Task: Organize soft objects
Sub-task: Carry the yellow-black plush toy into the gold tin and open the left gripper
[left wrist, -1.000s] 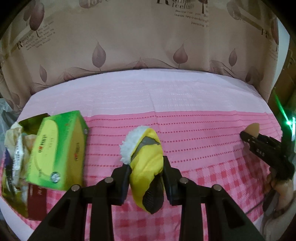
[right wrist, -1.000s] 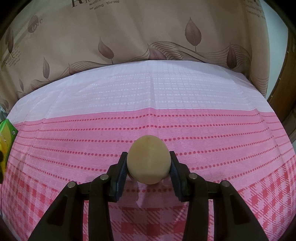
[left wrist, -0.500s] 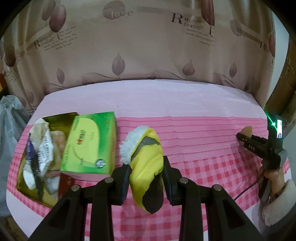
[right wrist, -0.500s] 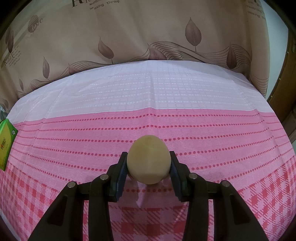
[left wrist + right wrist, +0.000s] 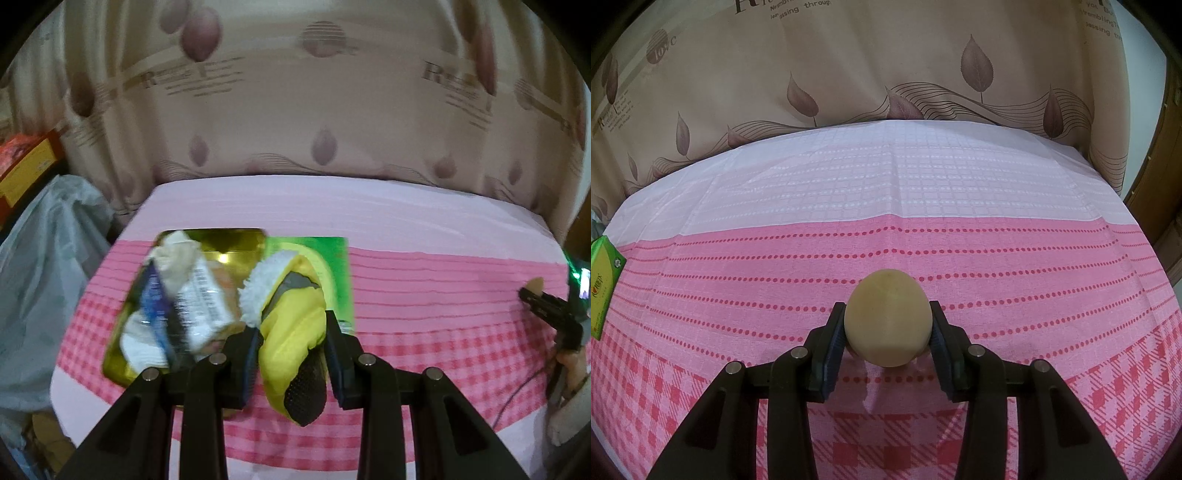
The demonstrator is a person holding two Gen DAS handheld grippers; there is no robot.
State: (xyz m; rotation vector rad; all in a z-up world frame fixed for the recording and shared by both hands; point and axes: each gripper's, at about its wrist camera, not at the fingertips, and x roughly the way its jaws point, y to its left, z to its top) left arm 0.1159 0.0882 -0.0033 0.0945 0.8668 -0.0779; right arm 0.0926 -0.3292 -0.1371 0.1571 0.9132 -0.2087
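A small yellow bootie [image 5: 291,332] with a white fleece cuff and a black dotted sole is clamped in my left gripper [image 5: 291,328], held up above the table. Below and left of it lies a gold tray [image 5: 221,247] holding several soft packets and white cloths. A green tissue box [image 5: 332,266] lies beside the tray, partly hidden by the bootie. My right gripper [image 5: 888,332] is shut on a beige egg-shaped ball [image 5: 888,317] over the pink cloth. That gripper [image 5: 546,306] also shows at the far right of the left wrist view.
A pink checked tablecloth [image 5: 886,206] covers the table, with a leaf-print curtain [image 5: 886,66] close behind. A grey plastic bag [image 5: 44,266] and an orange box [image 5: 26,155] sit off the table's left end. A hand [image 5: 572,365] holds the right gripper.
My left gripper has risen and swung left with the bootie, so tray and green box now lie under it. The right gripper and its ball have stayed put.
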